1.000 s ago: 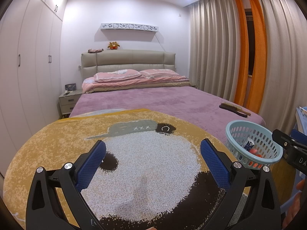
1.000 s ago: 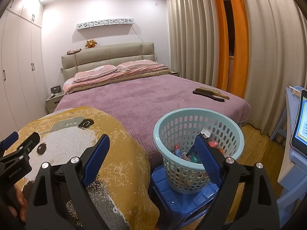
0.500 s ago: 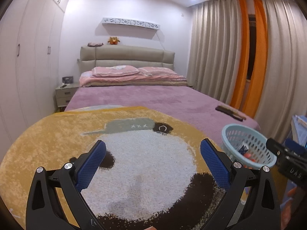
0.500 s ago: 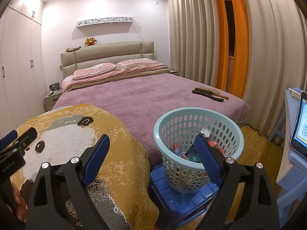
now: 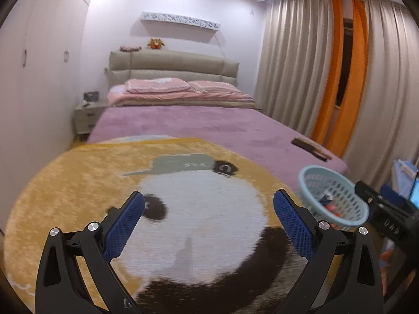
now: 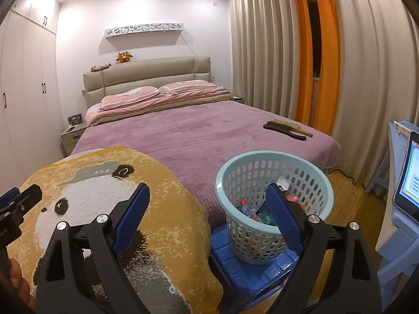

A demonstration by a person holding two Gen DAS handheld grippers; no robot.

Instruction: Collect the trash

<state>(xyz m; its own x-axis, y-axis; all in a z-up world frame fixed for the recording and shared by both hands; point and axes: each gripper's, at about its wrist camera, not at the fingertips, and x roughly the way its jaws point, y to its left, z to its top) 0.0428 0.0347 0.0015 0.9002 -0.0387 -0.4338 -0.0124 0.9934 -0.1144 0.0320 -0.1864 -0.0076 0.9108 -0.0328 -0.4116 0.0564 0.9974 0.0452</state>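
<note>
A light blue perforated basket [image 6: 275, 162] holds several pieces of trash [image 6: 244, 206] and stands on a blue stool [image 6: 251, 267] at the foot of the bed. It also shows at the right of the left wrist view [image 5: 332, 178]. My right gripper [image 6: 209, 212] is open and empty, just in front of the basket and the blanket edge. My left gripper [image 5: 209, 222] is open and empty above a round yellow panda blanket [image 5: 78, 183]. No loose trash shows on the bed.
A purple bedspread [image 6: 199, 130] covers the bed, with two brushes [image 6: 288, 129] near its right edge. Beige and orange curtains [image 6: 309, 52] hang at right. A light blue table with a tablet [image 6: 408, 183] stands at far right. White wardrobes [image 5: 39, 78] and a nightstand [image 5: 86, 117] stand at left.
The left gripper's view has tilted up and drifted left, so the basket sits further right and lower. The right gripper has barely moved. Both stay open.
</note>
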